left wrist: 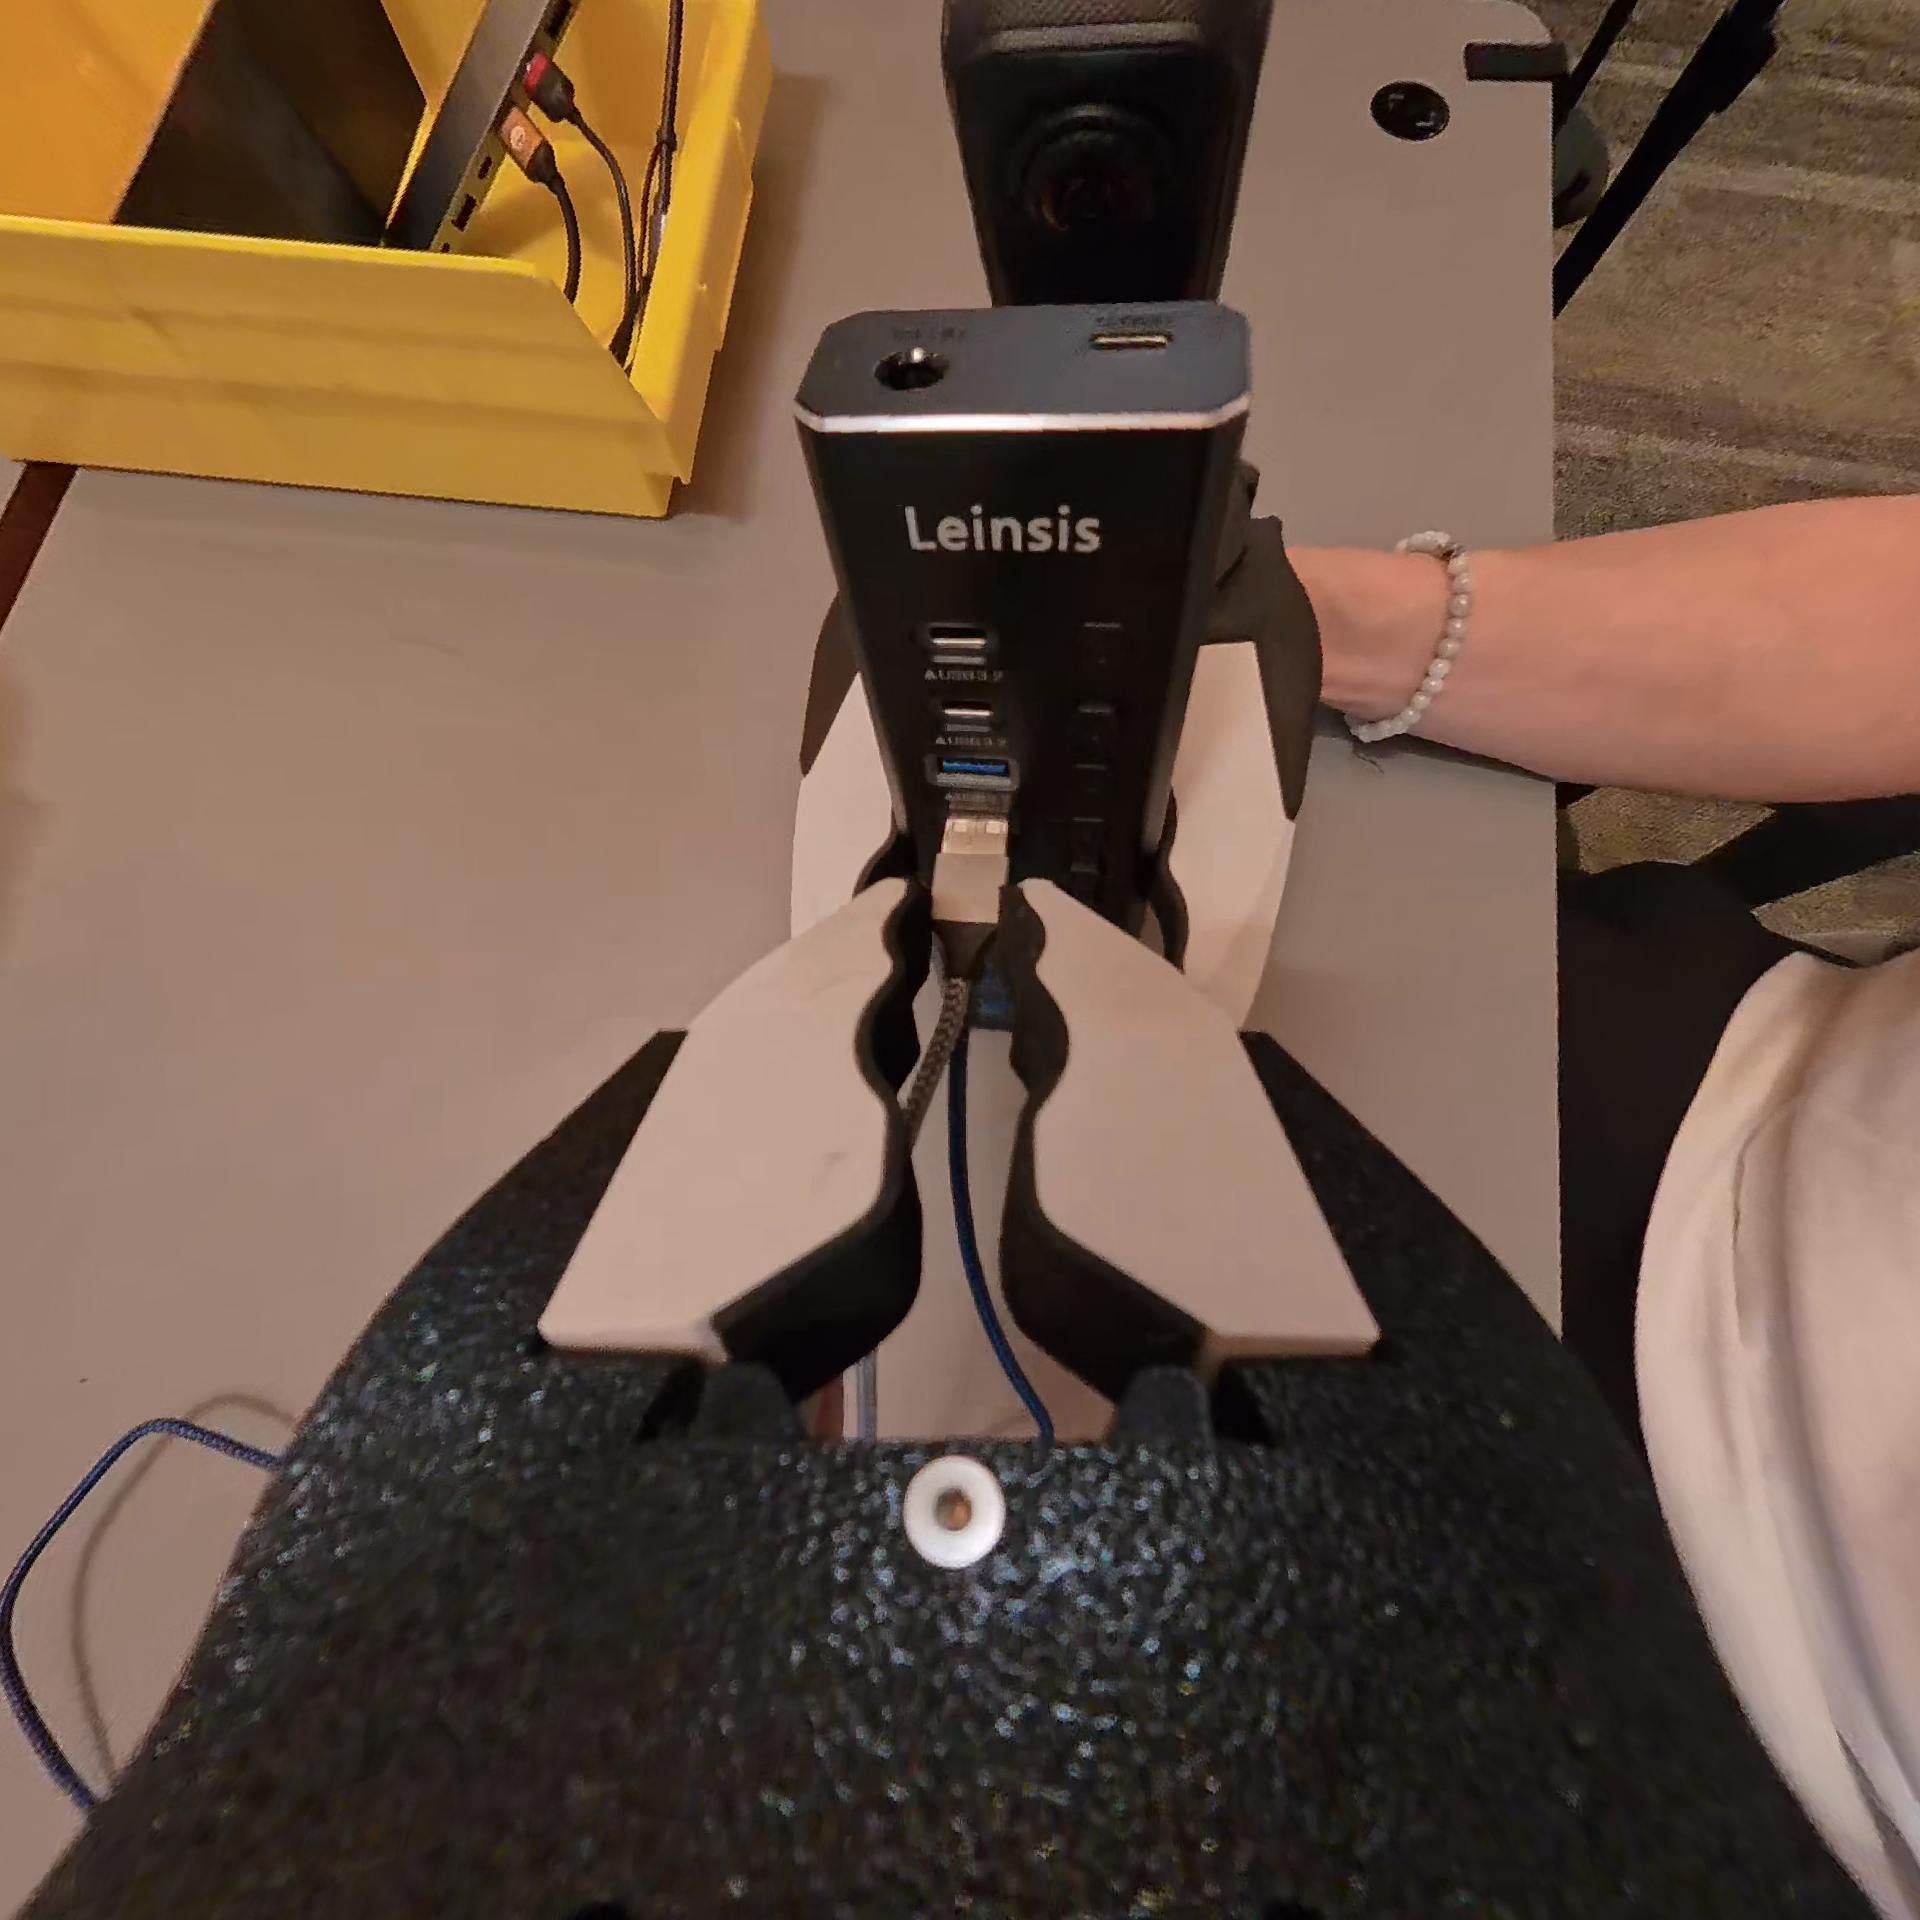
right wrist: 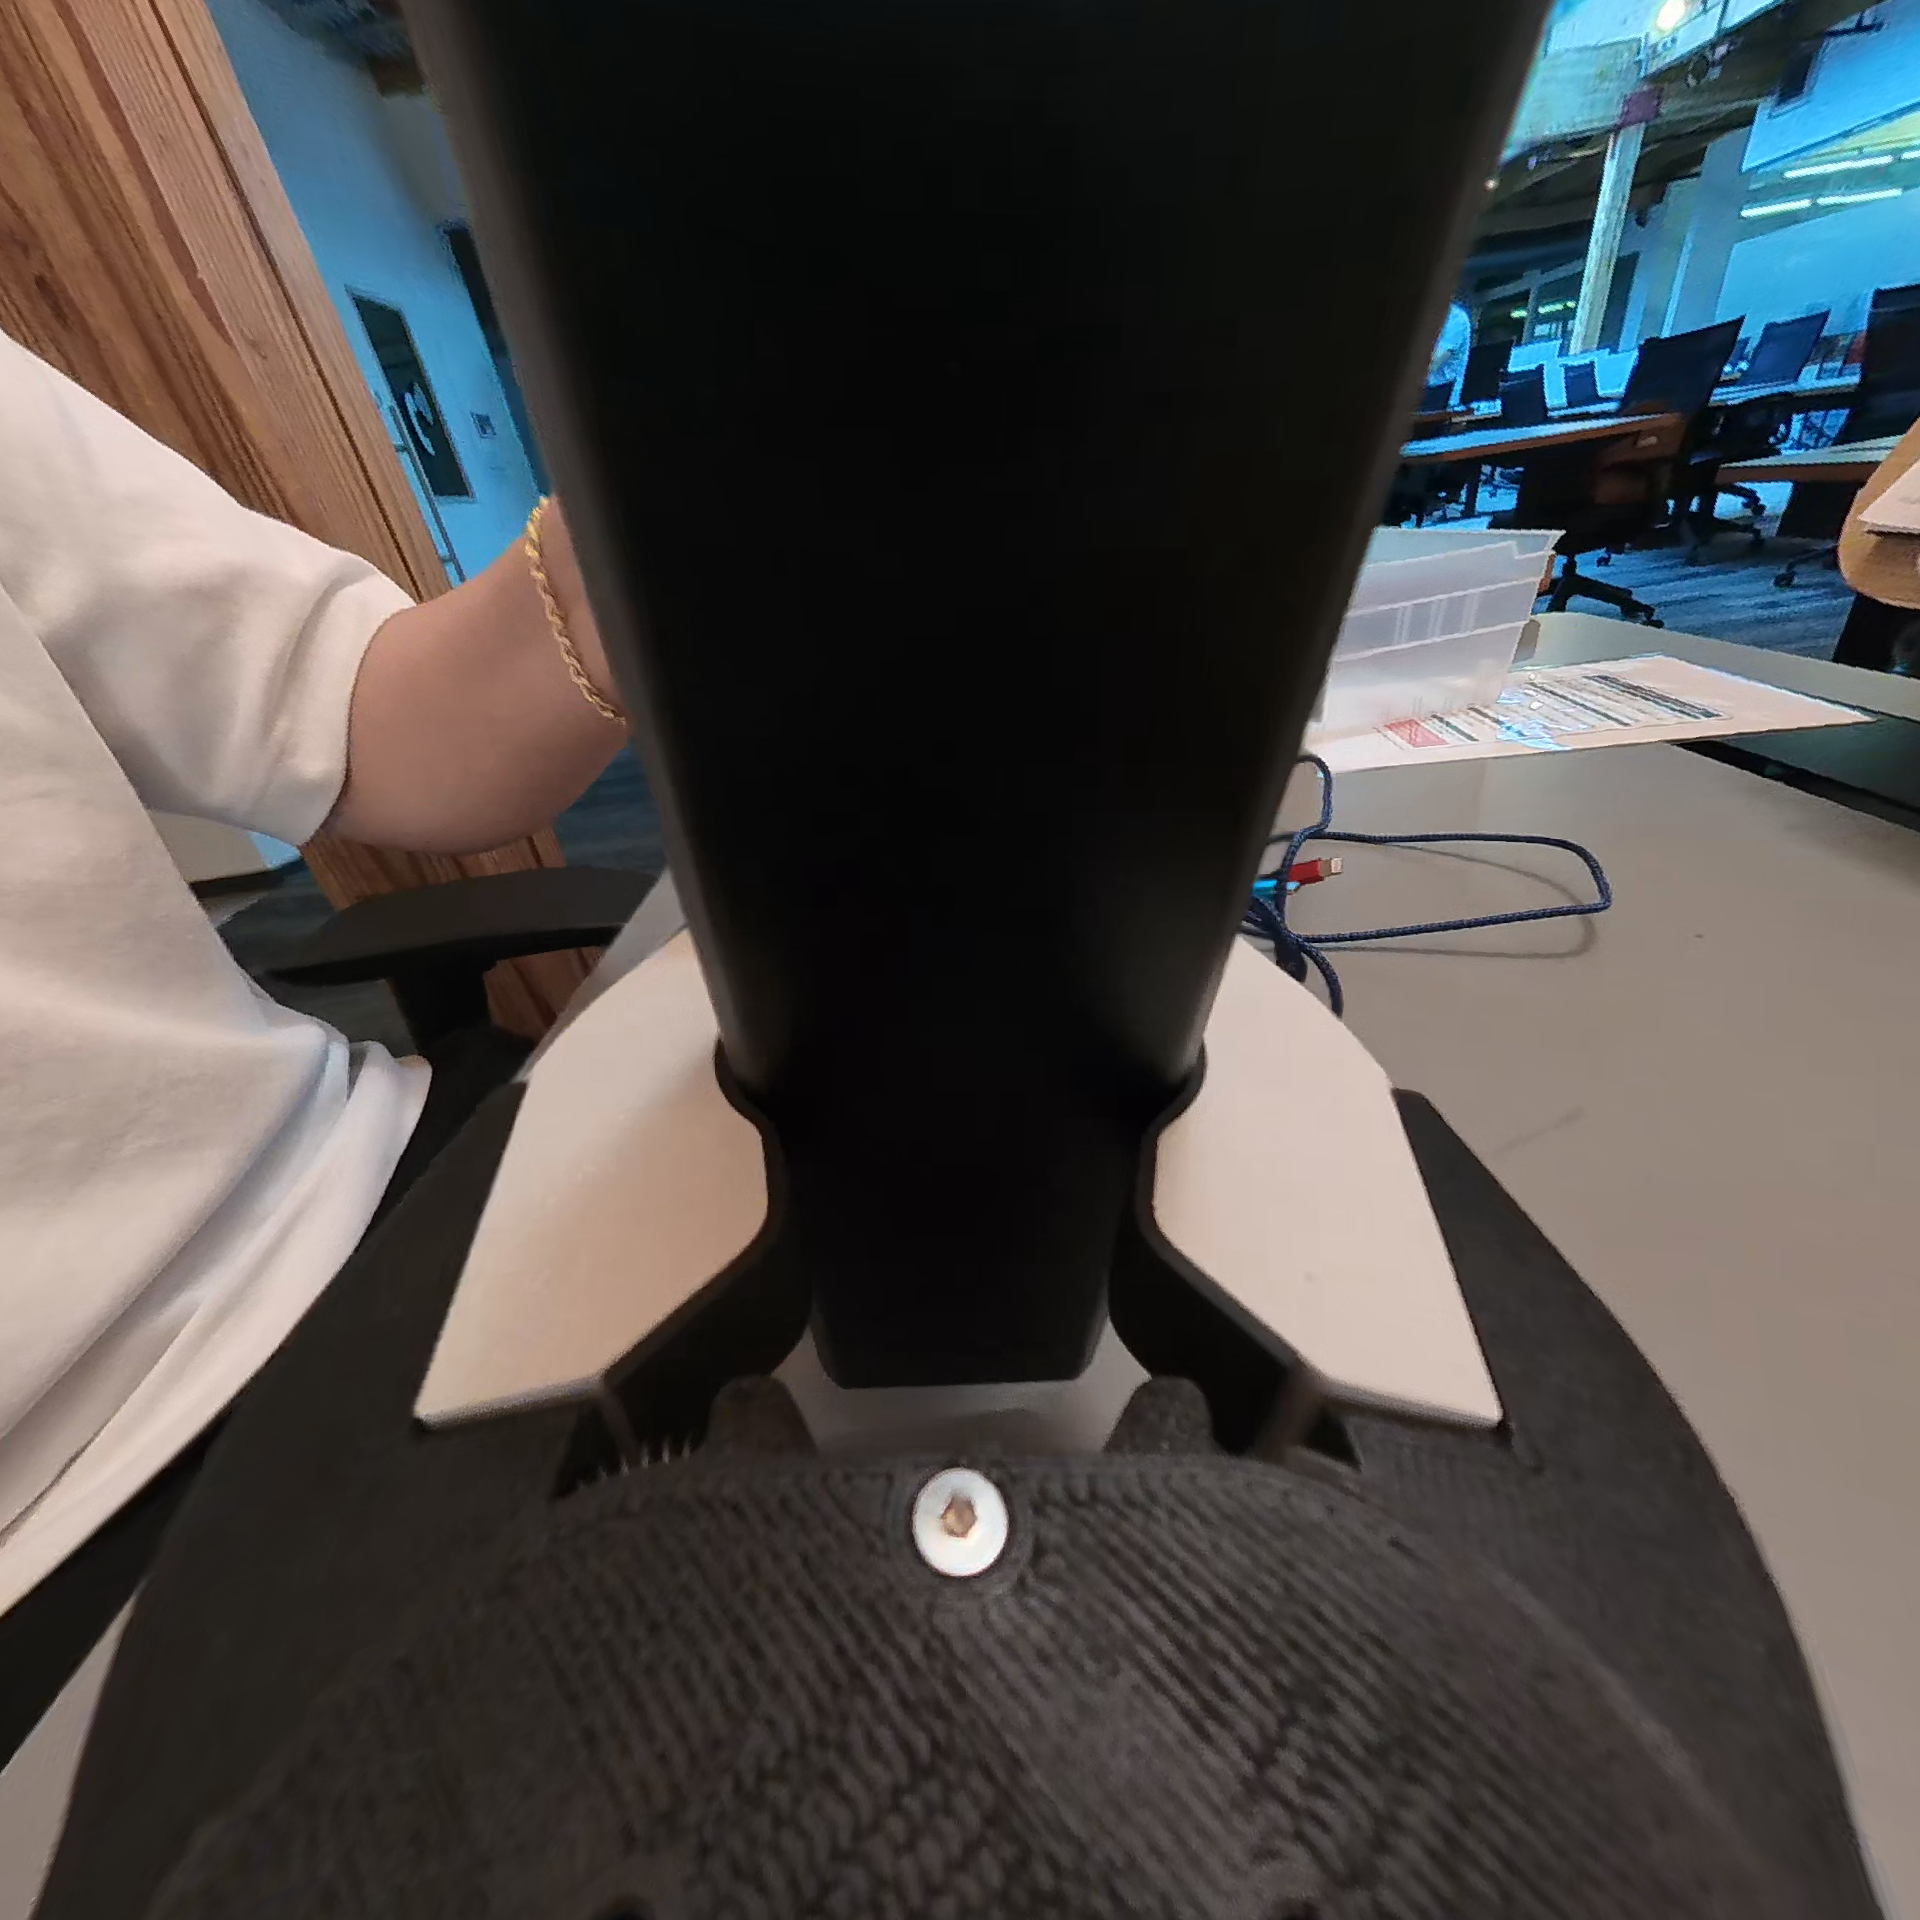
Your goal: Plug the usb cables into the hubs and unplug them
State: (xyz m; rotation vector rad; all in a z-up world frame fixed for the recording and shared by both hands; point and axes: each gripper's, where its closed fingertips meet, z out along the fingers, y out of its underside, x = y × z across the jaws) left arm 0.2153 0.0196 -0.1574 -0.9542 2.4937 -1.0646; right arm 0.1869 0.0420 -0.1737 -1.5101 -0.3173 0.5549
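While the right tool [right wrist: 956,1122] clamps the black hub [left wrist: 1023,582] from behind and holds it up off the grey desk [left wrist: 416,831], the left tool [left wrist: 968,904] is pinched on a silver usb plug [left wrist: 970,868] sitting right at one of the hub's lower ports, braided cable [left wrist: 920,1081] trailing back between its fingers. Can't tell if the plug's fully seated. A yellow bin [left wrist: 343,343] with another hub [left wrist: 488,135] and cables sits far left.

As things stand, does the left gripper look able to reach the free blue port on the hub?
Probably not yet: the left gripper is shut on a plug below the blue port of the hub the right gripper holds.
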